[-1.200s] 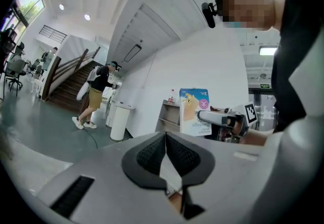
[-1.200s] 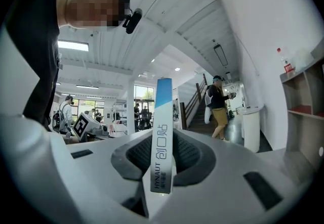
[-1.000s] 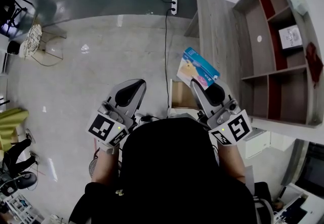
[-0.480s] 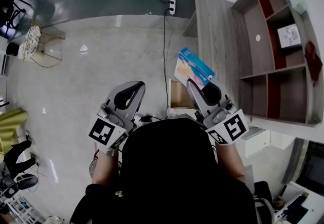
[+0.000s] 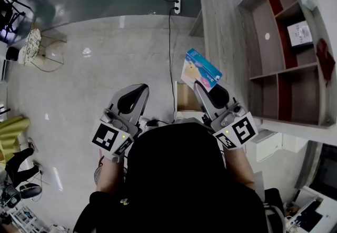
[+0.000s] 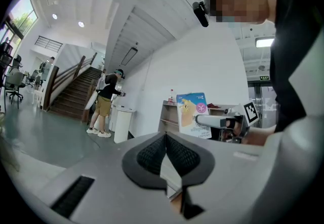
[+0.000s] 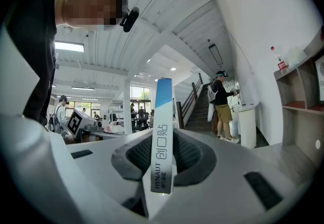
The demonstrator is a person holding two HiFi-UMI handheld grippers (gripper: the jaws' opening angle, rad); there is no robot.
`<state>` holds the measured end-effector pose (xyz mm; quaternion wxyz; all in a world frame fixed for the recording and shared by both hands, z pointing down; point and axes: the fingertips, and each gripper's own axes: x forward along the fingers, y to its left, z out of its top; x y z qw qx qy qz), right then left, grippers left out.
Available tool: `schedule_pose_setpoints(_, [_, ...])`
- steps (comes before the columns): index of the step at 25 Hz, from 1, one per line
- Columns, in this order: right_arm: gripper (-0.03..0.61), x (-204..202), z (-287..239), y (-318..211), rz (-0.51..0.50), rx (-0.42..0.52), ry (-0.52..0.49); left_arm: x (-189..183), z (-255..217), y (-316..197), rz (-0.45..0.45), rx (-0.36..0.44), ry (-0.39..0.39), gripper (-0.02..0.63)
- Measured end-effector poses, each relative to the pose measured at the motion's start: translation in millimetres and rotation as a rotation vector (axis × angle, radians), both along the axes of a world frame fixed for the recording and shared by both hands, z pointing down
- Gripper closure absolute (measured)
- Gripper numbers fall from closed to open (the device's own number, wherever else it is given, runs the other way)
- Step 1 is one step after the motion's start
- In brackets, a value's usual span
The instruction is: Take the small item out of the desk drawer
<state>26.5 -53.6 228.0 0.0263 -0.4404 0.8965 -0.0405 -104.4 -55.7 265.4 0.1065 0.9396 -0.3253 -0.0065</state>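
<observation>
Grey floor below; small box (image 5: 201,70) is held up, out of the drawer (image 5: 187,98).
Small box is pinched edge-on in the clenched right tool (image 5: 202,88), and its long axis runs straight ahead from the jaws. The open drawer lies just under and to the left of this tool, and the desk (image 5: 224,27) is ahead on its right. Left tool (image 5: 138,91), jaws together and empty, hovers well to the left, so I judge the right one is placed better for setting the box down.
</observation>
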Motion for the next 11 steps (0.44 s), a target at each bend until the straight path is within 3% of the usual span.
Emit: schedule_pose_setpoints(11, [0.508,3.5,8.5,2.1,0.012,-0.029,-0.004,4.9,4.6,7.4,0.01,-0.031,-0.007,0.604])
